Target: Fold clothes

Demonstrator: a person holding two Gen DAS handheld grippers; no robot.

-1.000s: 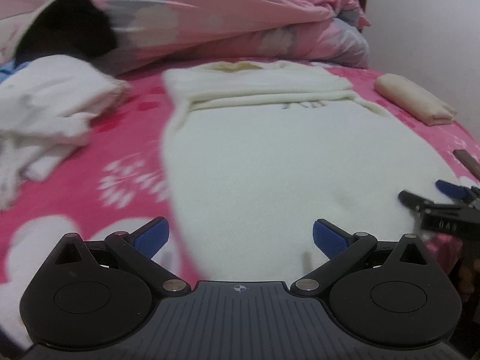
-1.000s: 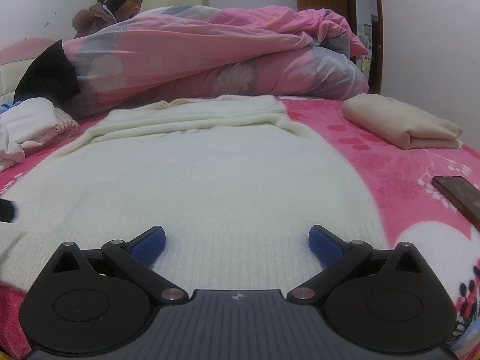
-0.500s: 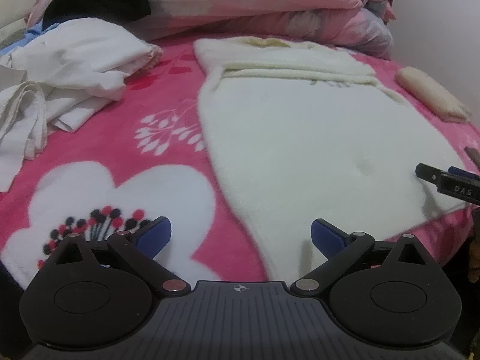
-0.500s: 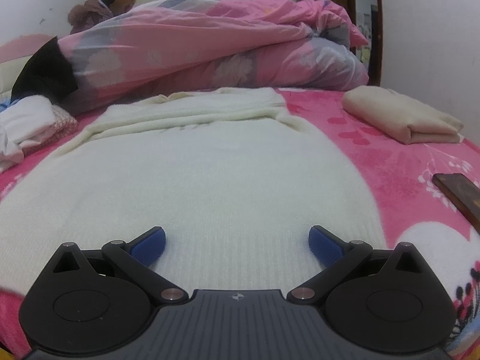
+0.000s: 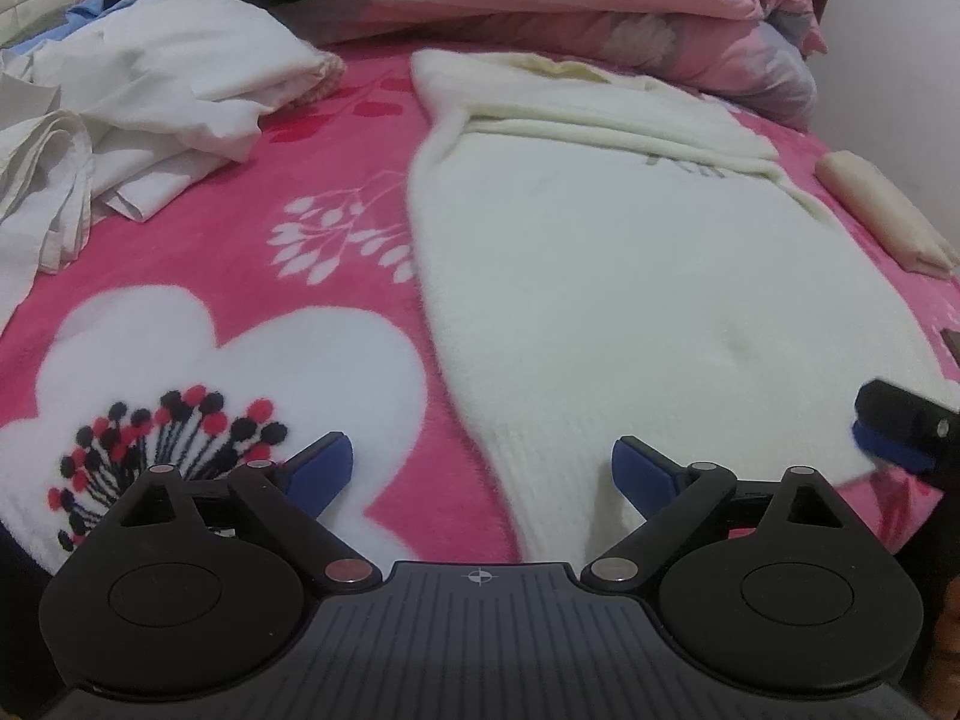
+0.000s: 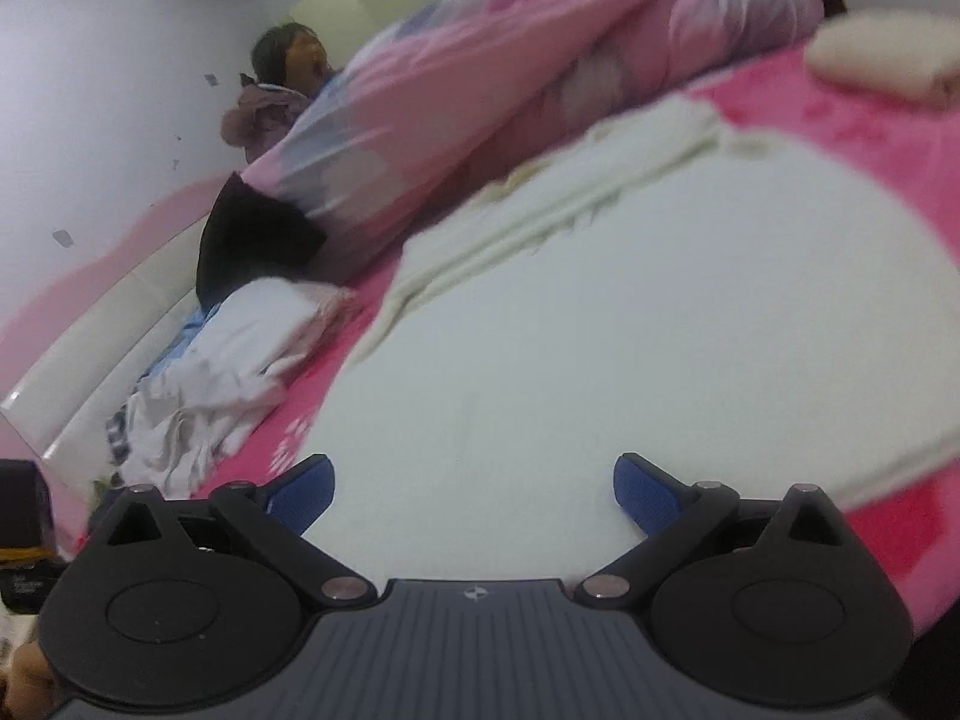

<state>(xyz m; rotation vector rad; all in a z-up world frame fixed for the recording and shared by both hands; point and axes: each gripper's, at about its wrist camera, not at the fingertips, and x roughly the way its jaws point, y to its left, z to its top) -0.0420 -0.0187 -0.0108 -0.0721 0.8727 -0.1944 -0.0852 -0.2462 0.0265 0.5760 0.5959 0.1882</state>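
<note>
Blue-padded jaws on both grippers are spread wide with nothing between them. Left gripper (image 5: 480, 471) sits at the hem's near left corner, right gripper (image 6: 474, 489) tilted over the hem further right; looks to me like lining up for a two-corner grab. Cream sweater (image 5: 630, 276) is fuzzy knit with a ribbed hem, lying flat on the plush pink bed (image 5: 210, 276), sleeves already crossed over the chest at 12 o'clock. Crumpled white laundry (image 5: 132, 120) at 10, folded cream piece (image 5: 882, 216) at 2.
</note>
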